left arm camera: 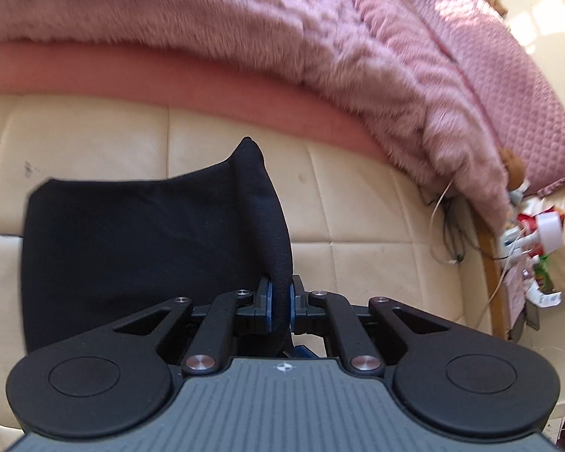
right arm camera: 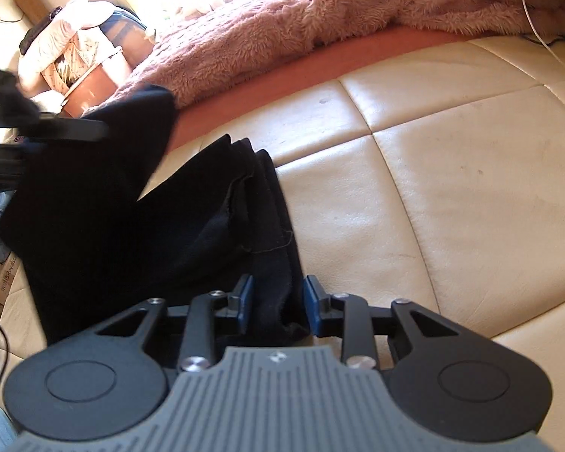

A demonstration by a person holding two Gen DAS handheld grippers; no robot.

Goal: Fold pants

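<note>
The black pants (left arm camera: 139, 248) lie partly on the cream leather bed end (left arm camera: 376, 218). My left gripper (left arm camera: 280, 301) is shut on a raised fold of the pants, which stands up ahead of its blue pads. In the right wrist view the pants (right arm camera: 139, 233) spread to the left, with stacked hem edges near the middle. My right gripper (right arm camera: 278, 301) holds a bunched edge of the pants between its blue pads, which stand a little apart around the thick cloth. The left gripper (right arm camera: 49, 128) shows at the upper left, holding cloth up.
A pink fluffy blanket (left arm camera: 282, 26) and a quilted pink cover (left arm camera: 508, 75) lie on the bed beyond. A cluttered bedside stand (left arm camera: 531, 248) with cables is at the right. In the right wrist view, a chair with clothes (right arm camera: 75, 49) stands at the far left.
</note>
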